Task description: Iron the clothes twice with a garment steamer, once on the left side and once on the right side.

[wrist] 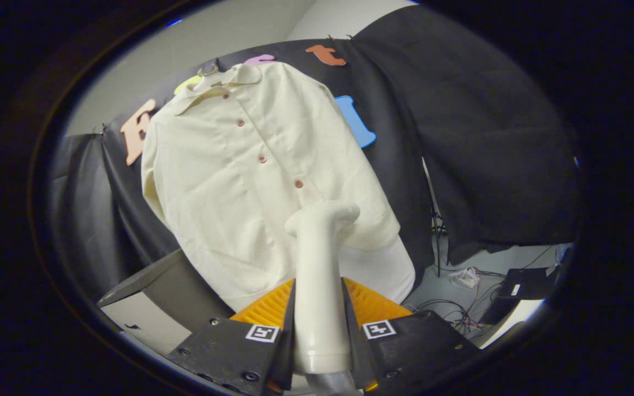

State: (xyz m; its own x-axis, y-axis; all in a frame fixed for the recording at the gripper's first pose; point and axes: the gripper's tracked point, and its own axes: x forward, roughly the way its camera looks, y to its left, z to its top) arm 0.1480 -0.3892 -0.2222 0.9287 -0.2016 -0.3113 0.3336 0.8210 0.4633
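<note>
Btwn fingers: 1 steamer [320,286], gripper [320,335] clamped | 1 shirt [251,181], 4 btns

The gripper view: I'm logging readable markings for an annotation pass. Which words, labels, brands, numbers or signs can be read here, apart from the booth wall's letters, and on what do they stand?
No readable word, brand or number.
Two square black-and-white coded markers, not text: one on each finger of the gripper, which is shut on the garment steamer.
Shirt: plain, buttons only, no print.
Small white tag on the black box on the floor: too small to read.
</note>
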